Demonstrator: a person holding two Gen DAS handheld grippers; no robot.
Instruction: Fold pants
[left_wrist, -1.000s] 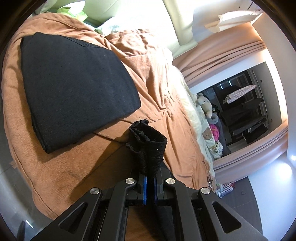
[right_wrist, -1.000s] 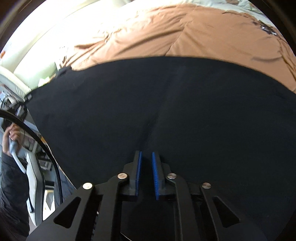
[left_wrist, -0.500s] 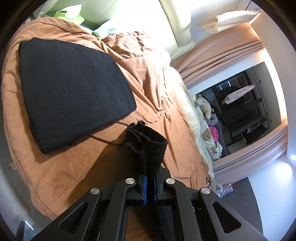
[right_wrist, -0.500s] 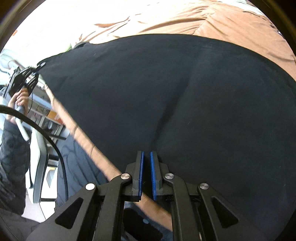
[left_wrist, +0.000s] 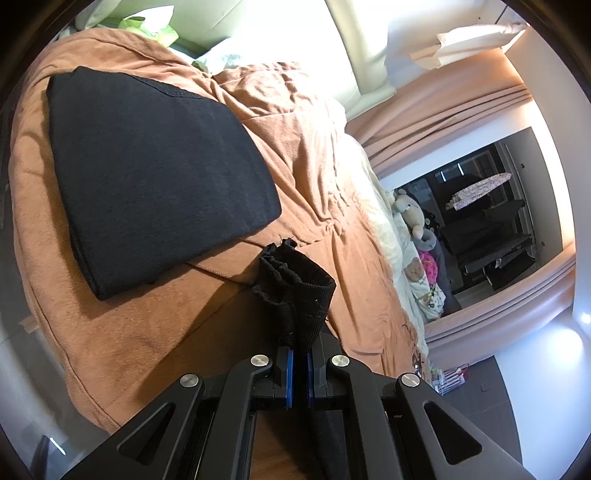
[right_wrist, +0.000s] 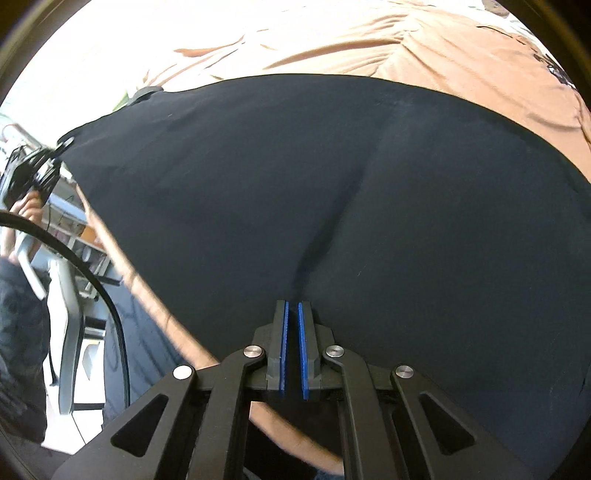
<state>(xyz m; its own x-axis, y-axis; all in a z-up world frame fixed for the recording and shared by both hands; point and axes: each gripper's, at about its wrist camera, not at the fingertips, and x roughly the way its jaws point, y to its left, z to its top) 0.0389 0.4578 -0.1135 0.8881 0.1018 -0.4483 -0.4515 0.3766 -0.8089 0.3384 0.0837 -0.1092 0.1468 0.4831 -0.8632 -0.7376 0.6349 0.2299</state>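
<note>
Pants (left_wrist: 159, 177) and blanket (left_wrist: 332, 206) show no readable writing.

A bed (left_wrist: 332, 206) covered by a rumpled brown blanket (left_wrist: 306, 122) carries the black pants (left_wrist: 155, 170), folded flat on the blanket. Stuffed toys (left_wrist: 410, 218) lie along the bed's far edge, well apart from the pants.

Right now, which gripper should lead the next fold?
Left, probably. The left gripper clamps a bunched corner of the pants, with bare blanket ahead of it. The right gripper is shut on a crease away from any corner, a poorer spot to lead from.
</note>
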